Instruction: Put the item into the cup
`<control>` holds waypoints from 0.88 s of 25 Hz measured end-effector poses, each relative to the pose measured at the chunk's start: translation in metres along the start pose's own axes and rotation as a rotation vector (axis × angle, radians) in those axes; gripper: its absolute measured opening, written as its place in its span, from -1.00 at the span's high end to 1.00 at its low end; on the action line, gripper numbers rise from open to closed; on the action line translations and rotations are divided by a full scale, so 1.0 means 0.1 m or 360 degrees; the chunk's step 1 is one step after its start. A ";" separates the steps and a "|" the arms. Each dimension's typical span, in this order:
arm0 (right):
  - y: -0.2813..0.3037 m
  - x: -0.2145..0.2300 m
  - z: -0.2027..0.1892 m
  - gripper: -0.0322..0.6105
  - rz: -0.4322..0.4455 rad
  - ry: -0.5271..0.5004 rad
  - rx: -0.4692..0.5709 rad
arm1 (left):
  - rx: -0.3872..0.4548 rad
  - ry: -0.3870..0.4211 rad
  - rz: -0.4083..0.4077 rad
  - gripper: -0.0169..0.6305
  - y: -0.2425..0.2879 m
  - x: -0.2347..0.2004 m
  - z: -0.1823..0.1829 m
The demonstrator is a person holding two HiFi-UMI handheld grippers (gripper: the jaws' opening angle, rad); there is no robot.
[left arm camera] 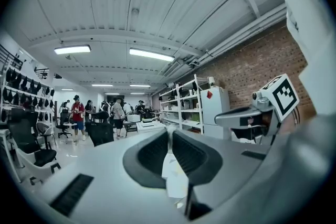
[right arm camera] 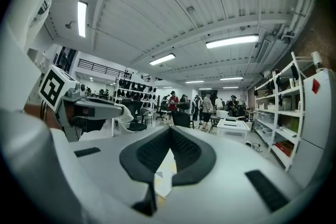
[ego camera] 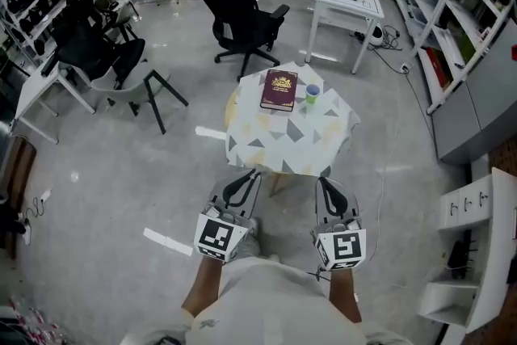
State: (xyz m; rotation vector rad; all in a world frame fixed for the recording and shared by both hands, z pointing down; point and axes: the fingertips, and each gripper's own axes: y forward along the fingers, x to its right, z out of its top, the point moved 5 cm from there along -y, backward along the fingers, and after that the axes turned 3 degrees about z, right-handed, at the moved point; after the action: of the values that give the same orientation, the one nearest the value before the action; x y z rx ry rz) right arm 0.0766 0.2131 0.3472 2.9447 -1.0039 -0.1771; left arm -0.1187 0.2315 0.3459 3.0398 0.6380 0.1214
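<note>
While no grasp is begun, left gripper (ego camera: 252, 176) and right gripper (ego camera: 323, 182) are held clenched, empty, short of the table (ego camera: 283, 143). The cup (ego camera: 312, 94) sits at the table's far edge, beside a book (ego camera: 279, 90). No cup-sized item is made out, so an approach is judged next.

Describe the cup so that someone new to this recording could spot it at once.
In the middle of the floor stands a small table under a triangle-patterned cloth. Near its far edge lies a dark red book, and the cup stands just right of it. It is the small green round thing, the only other item on the cloth.
</note>
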 end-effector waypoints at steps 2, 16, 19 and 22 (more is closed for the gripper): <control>0.10 0.03 0.00 0.88 -0.0020 -0.0004 -0.0013 | 0.0004 -0.0003 -0.0021 0.84 0.11 -0.10 0.00; 0.80 0.11 0.04 0.88 -0.0127 -0.0010 -0.0074 | 0.0017 -0.0026 -0.0129 0.84 0.65 -0.76 -0.01; 0.94 0.09 0.04 0.88 -0.0149 -0.0010 -0.0091 | 0.0032 -0.0036 -0.0151 0.84 0.72 -0.90 -0.01; 1.06 0.07 0.04 0.88 -0.0176 -0.0008 -0.0111 | 0.0019 -0.0054 -0.0180 0.84 0.78 -1.03 -0.05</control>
State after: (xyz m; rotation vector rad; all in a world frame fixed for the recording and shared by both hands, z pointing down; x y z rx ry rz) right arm 0.0172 0.1256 0.3490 2.9386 -0.8177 -0.2173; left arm -0.1817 0.1185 0.3471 3.0009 0.8082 0.0631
